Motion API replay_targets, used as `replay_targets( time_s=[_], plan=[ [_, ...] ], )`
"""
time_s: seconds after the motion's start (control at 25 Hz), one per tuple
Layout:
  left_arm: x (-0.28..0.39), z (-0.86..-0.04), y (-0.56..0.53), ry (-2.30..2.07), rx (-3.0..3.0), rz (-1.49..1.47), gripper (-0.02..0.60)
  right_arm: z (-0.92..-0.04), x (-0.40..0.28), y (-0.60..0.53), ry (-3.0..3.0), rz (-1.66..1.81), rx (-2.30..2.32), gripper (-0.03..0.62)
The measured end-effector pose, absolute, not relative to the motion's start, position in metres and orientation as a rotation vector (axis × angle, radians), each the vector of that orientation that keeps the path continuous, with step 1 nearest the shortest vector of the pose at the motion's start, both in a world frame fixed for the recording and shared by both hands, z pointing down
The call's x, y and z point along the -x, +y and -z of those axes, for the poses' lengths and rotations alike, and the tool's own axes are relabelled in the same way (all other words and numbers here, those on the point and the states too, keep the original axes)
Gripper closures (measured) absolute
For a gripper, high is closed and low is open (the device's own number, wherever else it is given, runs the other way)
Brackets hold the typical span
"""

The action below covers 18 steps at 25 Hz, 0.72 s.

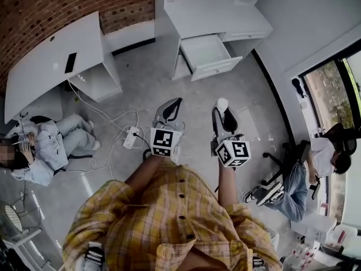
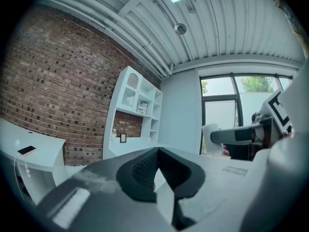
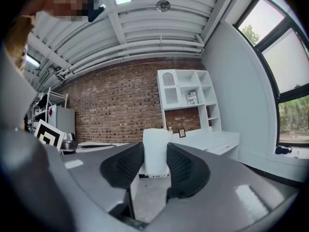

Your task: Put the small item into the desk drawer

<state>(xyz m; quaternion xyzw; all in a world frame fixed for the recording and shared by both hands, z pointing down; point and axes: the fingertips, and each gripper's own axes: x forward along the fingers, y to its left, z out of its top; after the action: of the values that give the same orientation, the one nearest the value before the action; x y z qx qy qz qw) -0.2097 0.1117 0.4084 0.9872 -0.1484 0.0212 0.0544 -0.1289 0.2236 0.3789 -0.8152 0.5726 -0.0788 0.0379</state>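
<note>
1. The right gripper [image 3: 154, 150] squeezes a small white item [image 3: 155, 138] between its two jaws. The item stands up straight in the middle of the right gripper view.
2. The left gripper [image 2: 157, 152] is closed. Its jaw tips touch and nothing is in them.
3. In the head view, both grippers are side by side in the middle of the frame, above the gray floor [image 1: 141, 89].
4. The drawer [image 1: 204, 49] of the white desk [image 1: 220, 16] is pulled open at the top middle of the head view, well apart from the item.
</note>
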Motion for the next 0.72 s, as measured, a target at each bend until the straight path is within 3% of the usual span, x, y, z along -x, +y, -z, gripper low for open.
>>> replay_targets(
  time_s=[0.72],
  plan=[
    [0.065,-0.396,-0.045,-0.538,-2.990,-0.060,0.581,-0.374,-0.021,0.063,1.843,0.259,2.447,0.444]
  ],
)
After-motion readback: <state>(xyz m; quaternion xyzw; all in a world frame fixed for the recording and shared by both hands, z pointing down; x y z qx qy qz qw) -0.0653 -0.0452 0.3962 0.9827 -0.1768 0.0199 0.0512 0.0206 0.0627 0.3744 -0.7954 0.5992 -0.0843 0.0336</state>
